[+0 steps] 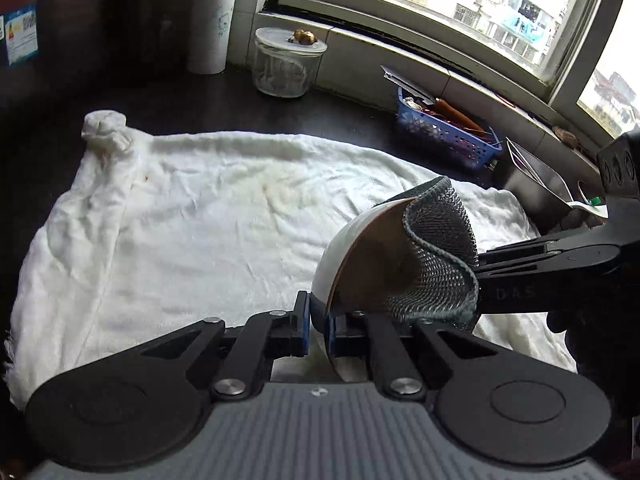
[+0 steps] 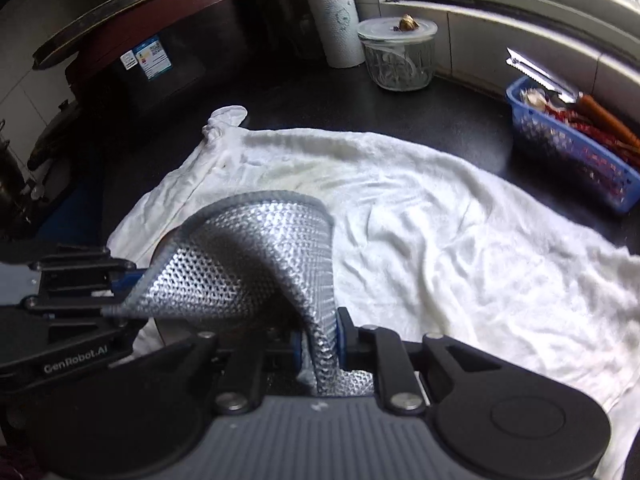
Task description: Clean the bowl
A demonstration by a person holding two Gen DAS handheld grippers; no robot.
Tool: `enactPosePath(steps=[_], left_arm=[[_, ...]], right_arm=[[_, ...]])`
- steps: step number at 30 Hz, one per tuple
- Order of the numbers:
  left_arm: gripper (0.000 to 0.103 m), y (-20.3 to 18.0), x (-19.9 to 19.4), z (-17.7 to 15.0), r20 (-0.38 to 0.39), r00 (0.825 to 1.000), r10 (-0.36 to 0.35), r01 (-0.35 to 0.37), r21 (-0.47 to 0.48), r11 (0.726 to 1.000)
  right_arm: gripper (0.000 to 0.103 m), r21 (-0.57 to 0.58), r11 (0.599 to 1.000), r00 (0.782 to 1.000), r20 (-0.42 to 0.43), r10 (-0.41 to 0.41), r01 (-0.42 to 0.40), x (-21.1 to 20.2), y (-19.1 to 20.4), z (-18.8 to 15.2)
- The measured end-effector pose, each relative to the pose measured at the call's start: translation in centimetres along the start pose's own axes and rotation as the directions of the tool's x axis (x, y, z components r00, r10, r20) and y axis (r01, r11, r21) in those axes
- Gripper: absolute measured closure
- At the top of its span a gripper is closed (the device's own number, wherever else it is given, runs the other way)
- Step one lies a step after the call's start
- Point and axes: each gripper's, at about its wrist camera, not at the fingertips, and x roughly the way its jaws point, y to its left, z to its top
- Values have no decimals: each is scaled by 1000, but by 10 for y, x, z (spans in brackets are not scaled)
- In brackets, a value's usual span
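A bowl [image 1: 344, 248], white outside and brown inside, is tipped on its side above a white towel [image 1: 208, 216]. My left gripper [image 1: 318, 328] is shut on the bowl's rim. My right gripper [image 1: 476, 280] comes in from the right, shut on a silver mesh scrubbing cloth [image 1: 436, 252] that is pressed into the bowl's inside. In the right wrist view the cloth [image 2: 248, 264] is clamped at my right gripper [image 2: 318, 344] and covers most of the bowl. The left gripper [image 2: 116, 284] shows at the left, its jaws partly hidden by the cloth.
A dark counter [image 1: 352, 120] carries the towel. Behind it stand a paper towel roll [image 1: 212, 20], a lidded glass jar [image 1: 286, 62] and a blue basket [image 1: 444, 136] with a knife. A sink [image 1: 552, 184] lies at the right under the window.
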Motion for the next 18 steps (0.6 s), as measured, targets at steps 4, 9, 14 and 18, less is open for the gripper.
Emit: enactPosePath(steps=[4, 9, 14, 18], left_arm=[[95, 24, 4, -6, -26, 997, -68, 61, -218, 974], [95, 62, 23, -26, -66, 966, -252, 167, -588, 792], [94, 73, 38, -41, -38, 921, -388, 235, -740, 630], [94, 61, 35, -29, -89, 935, -345, 211, -642, 737]], right_arm=[[86, 102, 994, 999, -8, 42, -41, 5, -6, -7], [86, 164, 983, 996, -24, 81, -76, 6, -1, -16], [82, 91, 994, 998, -16, 56, -54, -3, 13, -15], [83, 58, 998, 999, -26, 25, -23, 0, 12, -15]])
